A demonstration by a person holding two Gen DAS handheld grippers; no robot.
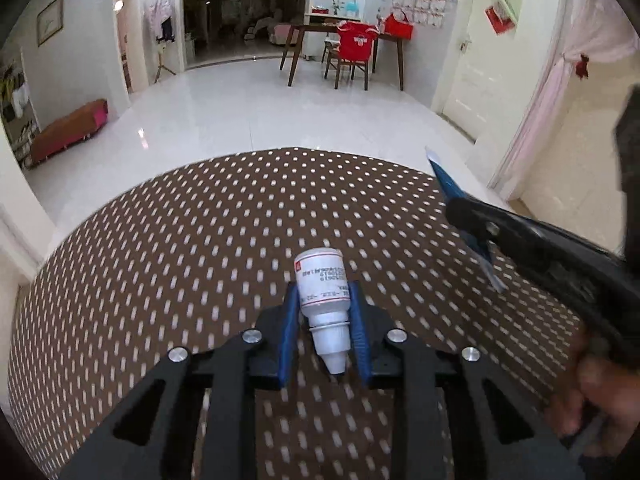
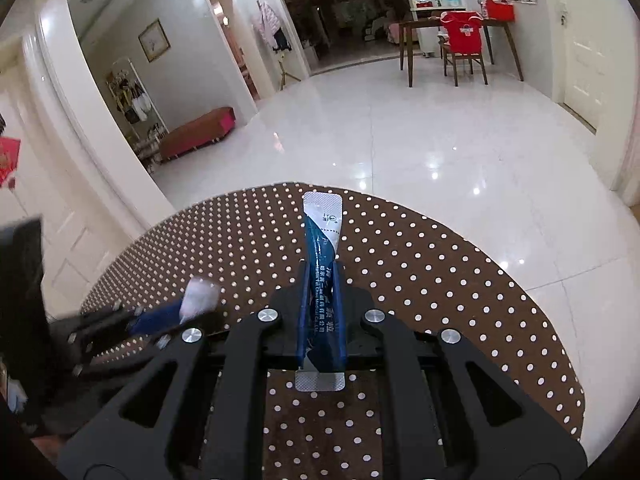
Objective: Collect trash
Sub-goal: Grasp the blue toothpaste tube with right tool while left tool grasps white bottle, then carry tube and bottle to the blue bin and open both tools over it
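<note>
The desk (image 1: 180,248) has a brown cover with white dots and a round far edge. Behind it lies a shiny white floor (image 1: 248,112). At 11 o'clock a low brown bench (image 1: 68,130) stands by the wall, with a framed picture (image 1: 50,20) above it. At 12 o'clock there is a wide dark doorway (image 1: 244,8). At 1 o'clock stands a wooden table (image 1: 344,32) with a chair (image 1: 352,52) that carries a red cloth. At 2 o'clock is a pale door (image 1: 480,64).

Bare tablecloth (image 2: 440,280) ahead, seemingly unobstructed
</note>
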